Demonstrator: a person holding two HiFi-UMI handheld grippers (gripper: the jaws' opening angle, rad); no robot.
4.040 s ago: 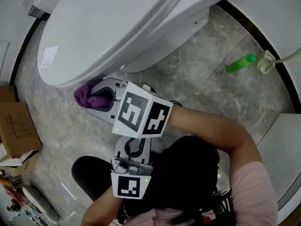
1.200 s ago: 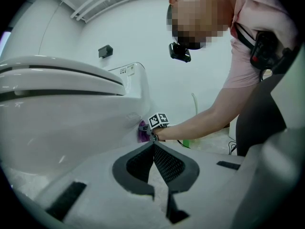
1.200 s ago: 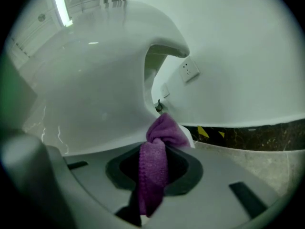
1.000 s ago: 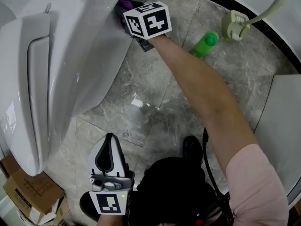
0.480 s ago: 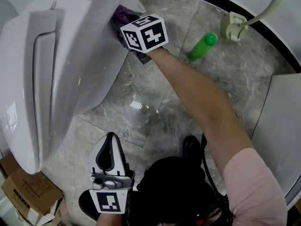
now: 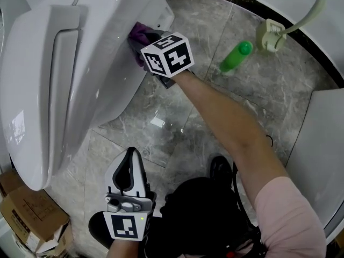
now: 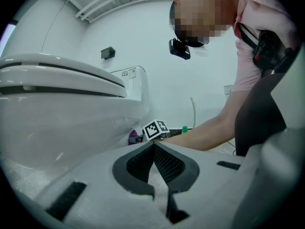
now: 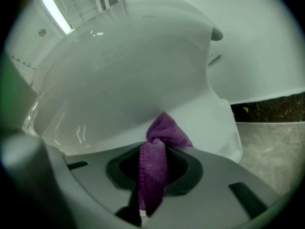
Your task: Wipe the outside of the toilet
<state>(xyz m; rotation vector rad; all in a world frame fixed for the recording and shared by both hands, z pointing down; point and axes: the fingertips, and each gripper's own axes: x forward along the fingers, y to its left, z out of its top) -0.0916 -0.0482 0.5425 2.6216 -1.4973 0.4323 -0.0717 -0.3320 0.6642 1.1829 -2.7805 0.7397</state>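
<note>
The right gripper [image 6: 141,44] pinches a purple cloth [image 6: 137,34] tight between its two jaws. The cloth touches the side of the white toilet [image 6: 80,79], low down and near the back. A soft lump of cloth sticks out past the jaws and presses on the bowl. The left gripper [image 6: 129,159] is pressed together with nothing in it. It hangs low over the floor [image 6: 177,117], near the person's knees, well apart from the toilet.

What could go wrong? I think the cloth could slide out of the jaws if it rubs too hard on the smooth bowl. Then the hard gripper could bump or scratch the toilet. The lump of cloth is small, so some spots could get missed. The arm reaches far out, and a big swing back could knock the green bottle [image 6: 235,57] that lies on the floor.

Now the count. There is one toilet. There is one purple cloth. There are two grippers. There is one green bottle. There is one pale brush [image 6: 279,26] in its stand by the wall. There is one cardboard box [image 6: 29,214] that I can see well, in the corner.
</note>
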